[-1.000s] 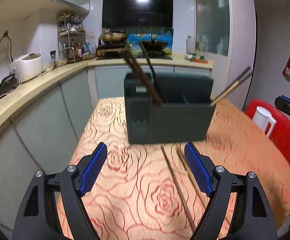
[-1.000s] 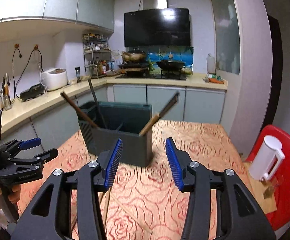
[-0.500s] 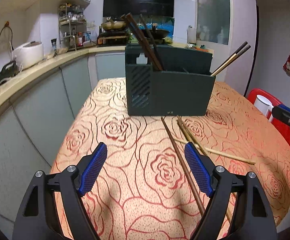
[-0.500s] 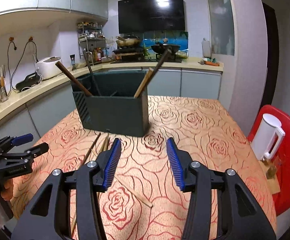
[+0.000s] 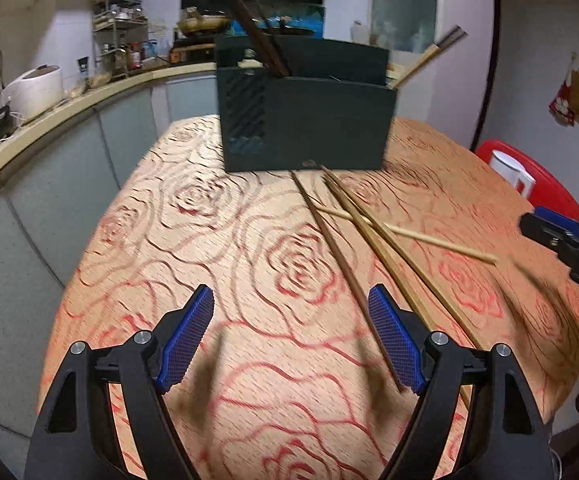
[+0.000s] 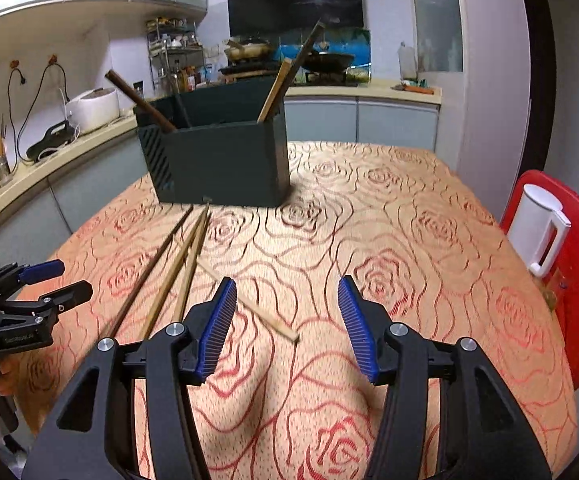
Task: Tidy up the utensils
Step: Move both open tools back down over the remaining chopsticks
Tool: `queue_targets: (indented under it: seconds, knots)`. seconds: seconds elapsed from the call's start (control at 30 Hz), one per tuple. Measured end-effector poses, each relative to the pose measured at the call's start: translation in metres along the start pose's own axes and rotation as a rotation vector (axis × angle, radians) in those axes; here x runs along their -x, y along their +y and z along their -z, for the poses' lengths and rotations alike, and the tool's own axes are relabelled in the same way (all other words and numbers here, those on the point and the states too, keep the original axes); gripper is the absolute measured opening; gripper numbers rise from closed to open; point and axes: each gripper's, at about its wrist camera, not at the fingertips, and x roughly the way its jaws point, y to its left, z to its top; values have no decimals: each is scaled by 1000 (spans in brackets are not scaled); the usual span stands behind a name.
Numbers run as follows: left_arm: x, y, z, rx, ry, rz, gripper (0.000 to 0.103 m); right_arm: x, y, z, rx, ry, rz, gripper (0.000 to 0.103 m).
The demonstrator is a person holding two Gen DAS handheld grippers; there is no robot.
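Kitchen table, rose cloth [image 6: 409, 216]: four chopsticks [image 6: 187, 264] lie loose just in front of the holder [image 6: 225, 168], my left gripper [image 5: 289, 338] and right gripper [image 6: 287, 326] both empty, jaws apart, right's just widened, so next I'd guess I'm pinching the pale stick [image 6: 265, 314].

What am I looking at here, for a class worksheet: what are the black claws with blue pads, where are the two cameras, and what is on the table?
No robot here: a person holds a two-finger tool in each hand, each carrying a wide-angle camera that looks along its fingers. One picture comes from the left gripper, the other from the right gripper; each tool also shows at the edge of the other's view. Both stand open and hold nothing; the right one's jaws have just been opening. On the rose-patterned orange tablecloth stands a dark green plastic utensil box with a few chopsticks leaning in it. Four loose wooden chopsticks lie in front of it, one pale one crossing the others.
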Motion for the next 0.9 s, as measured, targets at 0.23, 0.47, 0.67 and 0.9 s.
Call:
queue_targets:
  seconds: [0.23,0.47,0.67,0.9]
  knots:
    - [-11,-23,13,-82,54,-4,77,-1,3,6,4,14,-8,52]
    - [-15,-24,16,-85,86,3,77,-1,4,7,3,16,-9,51]
    - [-13,-19,19,-79,100,-36,76,2,12,15,25,29,-27,51]
    - [-7,-14,22,-63,97,-20,61,7,25,30,61,53,-73,51]
